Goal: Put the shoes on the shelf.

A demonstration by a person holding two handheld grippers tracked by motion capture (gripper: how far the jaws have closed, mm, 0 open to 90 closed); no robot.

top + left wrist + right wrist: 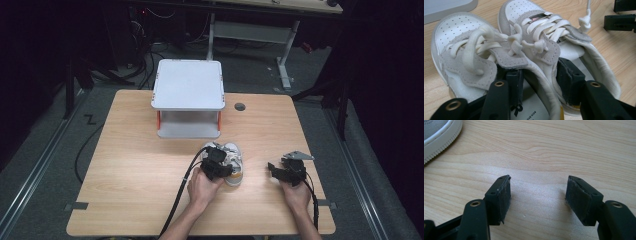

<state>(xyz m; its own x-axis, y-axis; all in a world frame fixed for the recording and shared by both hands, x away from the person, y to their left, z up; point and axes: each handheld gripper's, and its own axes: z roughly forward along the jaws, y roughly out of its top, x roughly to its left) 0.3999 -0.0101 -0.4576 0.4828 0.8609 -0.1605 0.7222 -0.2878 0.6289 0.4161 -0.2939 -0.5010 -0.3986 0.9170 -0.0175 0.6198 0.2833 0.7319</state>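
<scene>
In the middle of the wooden surface (140, 165), just in front of the white two-tier stand (188, 85), I have the pair of small white shoes (231, 162) sitting side by side, and from the high view most of that pair is hidden under my left hand-held gripper (217, 164) and its cable. In the left gripper view the shoes (506, 50) are cut off at the bottom edge, so I cannot see their heels or soles. One jaw sits inside the opening of the left-hand shoe and the other inside the right-hand shoe, with the two inner collar walls between them; the pads look close against that padded fabric, but the folds hide the contact, so I cannot tell whether they are already pinching it. The knotted laces lie tangled across both tongues.

My left hand (202, 187) comes in from the bottom edge, forearm angled up and to the right, holding its hand-held gripper pointed forward and down into the shoes. My right hand (296, 192) rests near the right side of the surface, well apart from the shoes, its right hand-held gripper (537, 195) low over bare wood with the jaws spread and nothing between them. In that view a shoe's sole (441, 140) is clipped by the top left corner.
</scene>
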